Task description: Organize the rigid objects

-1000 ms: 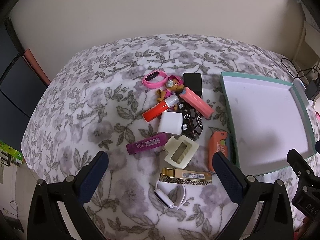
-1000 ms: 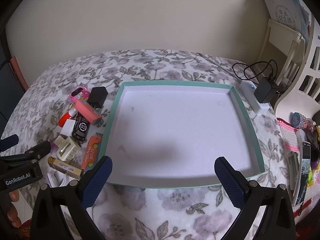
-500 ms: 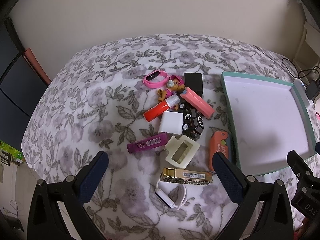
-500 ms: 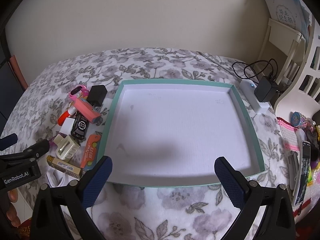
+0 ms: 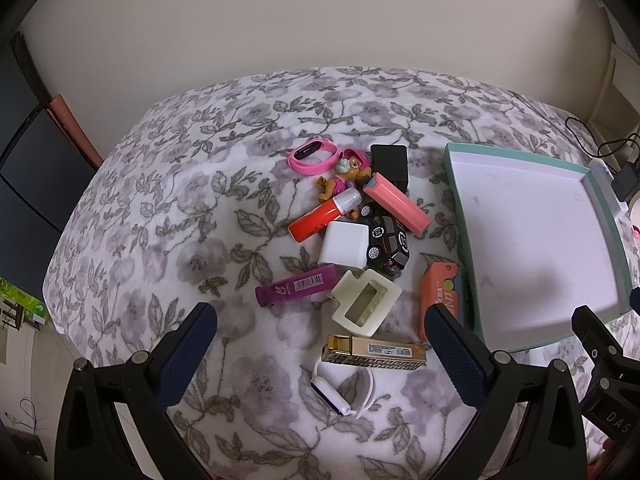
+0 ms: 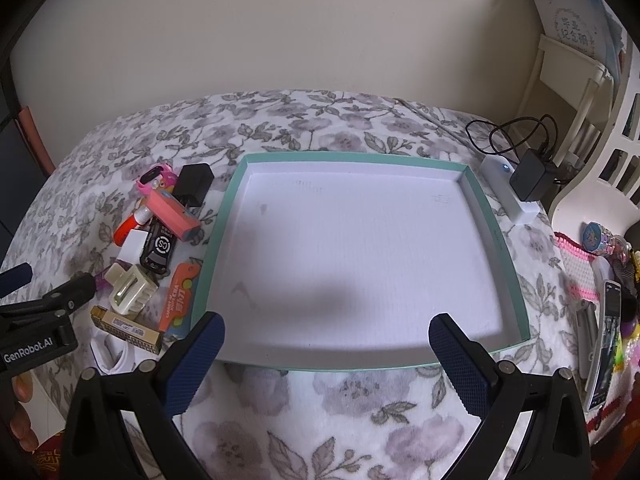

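Only right wrist: charger [image 6: 530, 181], phone [image 6: 605, 336], beside tray [image 6: 486, 208].

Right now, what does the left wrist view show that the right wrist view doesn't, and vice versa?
Only the left wrist view: the purple tube in full and the toy pup figure.

Only the right wrist view: the tray's whole teal rim, the black charger with its cable, the white shelf, and the clutter at right.

Both: the pile beside the empty tray, including the toy car, orange cutter and gold box; both tools open.
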